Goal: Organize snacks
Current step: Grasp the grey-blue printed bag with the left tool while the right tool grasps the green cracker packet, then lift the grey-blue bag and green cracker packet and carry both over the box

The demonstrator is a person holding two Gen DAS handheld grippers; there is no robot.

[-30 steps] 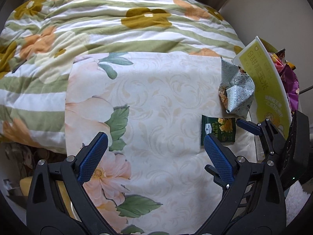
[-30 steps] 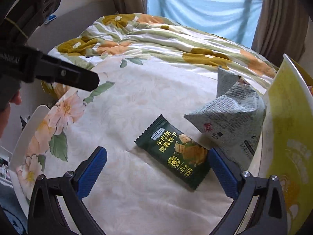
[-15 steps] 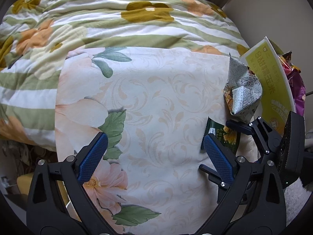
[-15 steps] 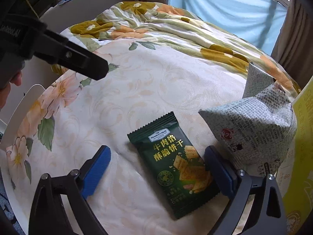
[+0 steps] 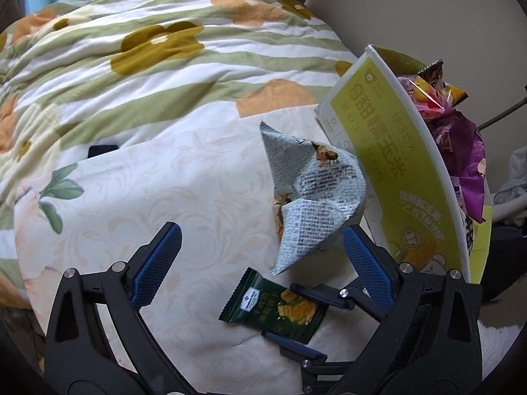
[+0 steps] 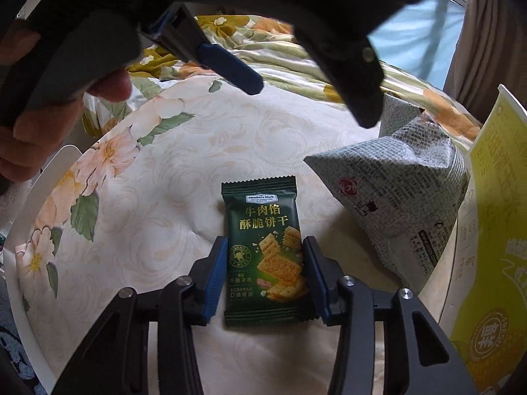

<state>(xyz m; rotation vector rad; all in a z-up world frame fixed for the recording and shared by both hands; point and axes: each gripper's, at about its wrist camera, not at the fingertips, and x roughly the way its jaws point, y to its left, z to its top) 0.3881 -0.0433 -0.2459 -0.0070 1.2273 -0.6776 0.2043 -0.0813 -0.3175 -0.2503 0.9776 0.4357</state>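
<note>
The right gripper (image 6: 265, 265) has just been closing and now clamps the dark green foil cracker packet (image 6: 265, 250) by its two long edges, blue pads pressed against both sides. The packet lies flat on the cream floral bedsheet (image 6: 171, 171), near the near edge of the bed, printed side up. Just to the right of it sits a grey newsprint-patterned crumpled snack bag (image 6: 395, 197), puffed up into a peak, not touching the packet in the right wrist view. Further right stands a yellow-green cardboard box (image 6: 494, 204) with white rim. In the left wrist view the box (image 5: 388, 164) holds purple and pink snack wrappers (image 5: 461, 151), and the grey bag (image 5: 313, 194) leans against its side.

The left gripper (image 5: 260, 260) hangs over the sheet with jaws wide apart, nothing between the pads; the grey bag's lower corner is just beside its right pad. From the right wrist view the left gripper (image 6: 313, 102) shows overhead, with a person's hand (image 6: 39, 121) on it at far left. A green-striped floral quilt (image 5: 131, 65) is bunched on the far side of the bed.
</note>
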